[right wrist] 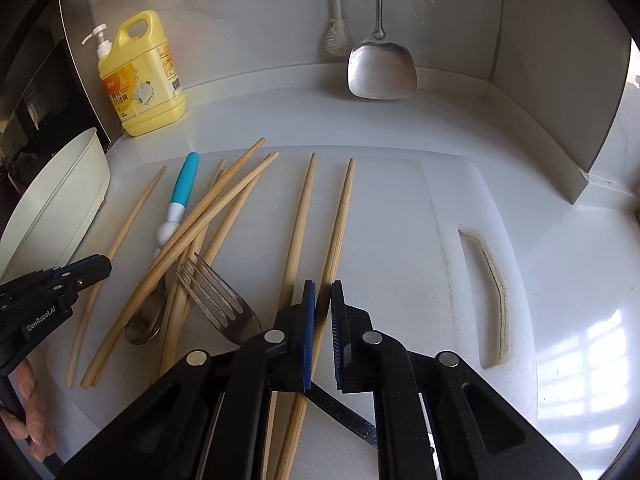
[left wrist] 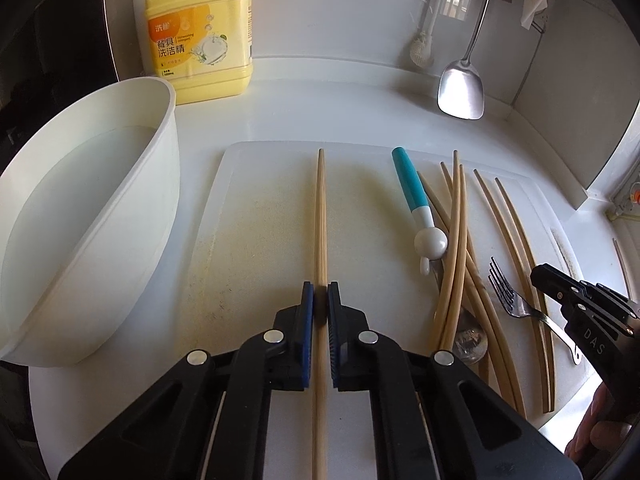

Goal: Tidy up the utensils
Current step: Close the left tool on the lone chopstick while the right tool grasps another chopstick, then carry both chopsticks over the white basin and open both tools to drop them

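- A white countertop (right wrist: 560, 280) carries everything, with white wall panels rising behind it.
- A white cutting board (left wrist: 260, 208) lies flat on the counter, stained yellowish near its middle; its handle slot shows at the right in the right wrist view.
- A white tub (left wrist: 80, 220) stands just left of the board.
- A yellow dish-soap jug (left wrist: 200, 32) with a pump stands at the back, behind the tub.
- A steel spatula (right wrist: 382, 66) hangs against the back wall, with a white brush (right wrist: 336, 36) beside it.
- The left gripper (left wrist: 321, 300) has its blue-padded jaws nearly shut around a single chopstick (left wrist: 321, 216), which runs straight down the board's middle; whether the pads press on it cannot be told.
- The right gripper (right wrist: 323, 300) hovers low over the board with a narrow gap between its jaws. A chopstick and the fork's handle pass beneath it; the pictures do not show whether it grips either.
- A loose heap of chopsticks (right wrist: 208, 216) lies crossed on the board to the right of the single one, with two more chopsticks (right wrist: 320, 216) lying side by side further right.
- A fork (right wrist: 216, 296) rests tines-away by the heap.
- A spoon with a teal-and-white handle (right wrist: 182, 188) lies partly under the crossed sticks.
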